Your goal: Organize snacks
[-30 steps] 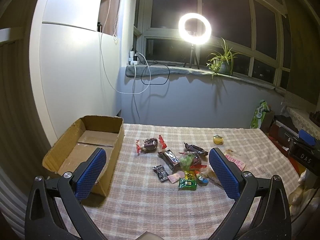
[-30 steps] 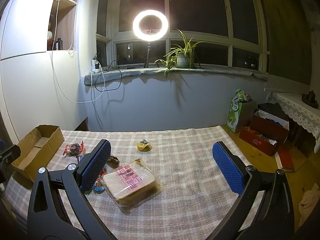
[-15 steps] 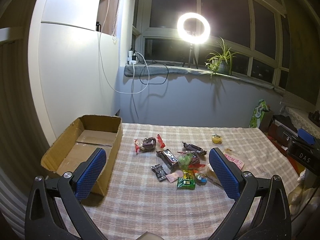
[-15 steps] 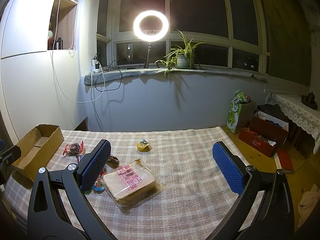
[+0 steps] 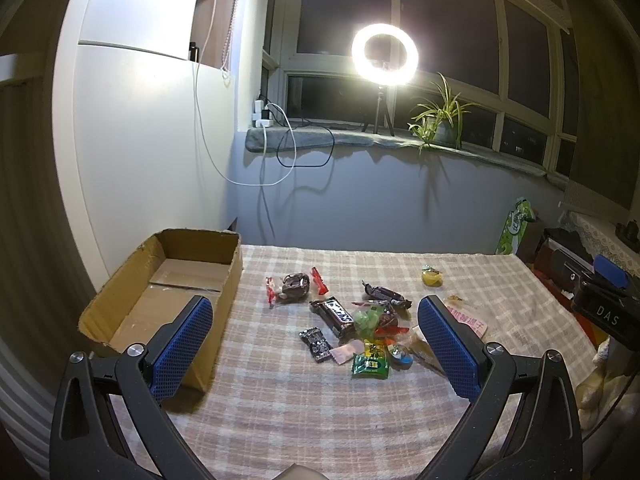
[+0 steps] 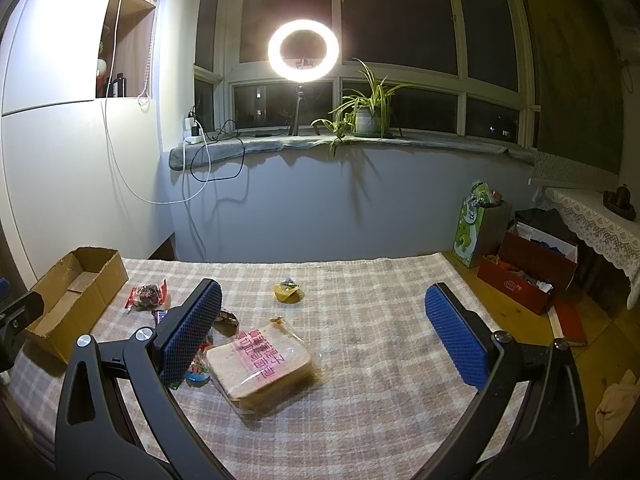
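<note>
Left gripper (image 5: pixel 314 344): fingers spread, empty, barely shifted since a second ago.
Right gripper (image 6: pixel 322 334): spread, empty, unmoved.
Snacks (image 5: pixel 352 320): scattered mid-table.
Box (image 5: pixel 120 312): left, empty; sorting not begun.

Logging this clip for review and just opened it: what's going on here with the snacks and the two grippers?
Nothing is being handled yet. The left gripper and right gripper both hang open above the checked tablecloth, holding nothing. A cluster of small wrapped snacks lies loose in the middle, a bagged bread slice sits beside it, and a yellow sweet lies apart, farther back. The cardboard box at the table's left edge shows no snacks inside, so the sorting has not begun.
</note>
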Demonstrator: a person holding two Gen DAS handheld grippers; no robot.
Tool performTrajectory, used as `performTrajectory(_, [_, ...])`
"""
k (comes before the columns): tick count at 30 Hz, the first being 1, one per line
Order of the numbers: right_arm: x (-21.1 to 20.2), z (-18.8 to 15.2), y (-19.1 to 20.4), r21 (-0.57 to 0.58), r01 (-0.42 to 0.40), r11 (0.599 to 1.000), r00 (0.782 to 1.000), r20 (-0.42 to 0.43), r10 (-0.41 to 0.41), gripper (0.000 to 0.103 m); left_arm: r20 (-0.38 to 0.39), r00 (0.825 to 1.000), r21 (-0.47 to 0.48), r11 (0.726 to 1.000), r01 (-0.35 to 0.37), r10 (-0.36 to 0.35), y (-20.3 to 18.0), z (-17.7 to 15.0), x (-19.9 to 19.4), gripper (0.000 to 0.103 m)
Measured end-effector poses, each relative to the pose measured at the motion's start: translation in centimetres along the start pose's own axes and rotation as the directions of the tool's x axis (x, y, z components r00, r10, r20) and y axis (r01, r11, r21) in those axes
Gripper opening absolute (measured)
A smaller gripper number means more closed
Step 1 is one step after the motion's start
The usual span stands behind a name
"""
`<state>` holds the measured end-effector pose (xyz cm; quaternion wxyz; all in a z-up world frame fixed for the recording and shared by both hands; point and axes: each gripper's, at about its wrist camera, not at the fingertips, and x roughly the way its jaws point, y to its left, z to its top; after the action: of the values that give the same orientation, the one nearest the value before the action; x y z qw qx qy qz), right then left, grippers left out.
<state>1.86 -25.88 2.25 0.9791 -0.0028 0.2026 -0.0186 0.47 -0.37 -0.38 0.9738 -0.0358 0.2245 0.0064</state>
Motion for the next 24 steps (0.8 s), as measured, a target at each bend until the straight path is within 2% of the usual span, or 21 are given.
performTrajectory(24, [0.20,-0.02,0.07,-0.003,0.002,1.000,1.000,-0.004,-0.002,0.103,-0.018,0.999,0.010,1.000,0.027,-0.027,-0.89,-0.12,0.67,0.102])
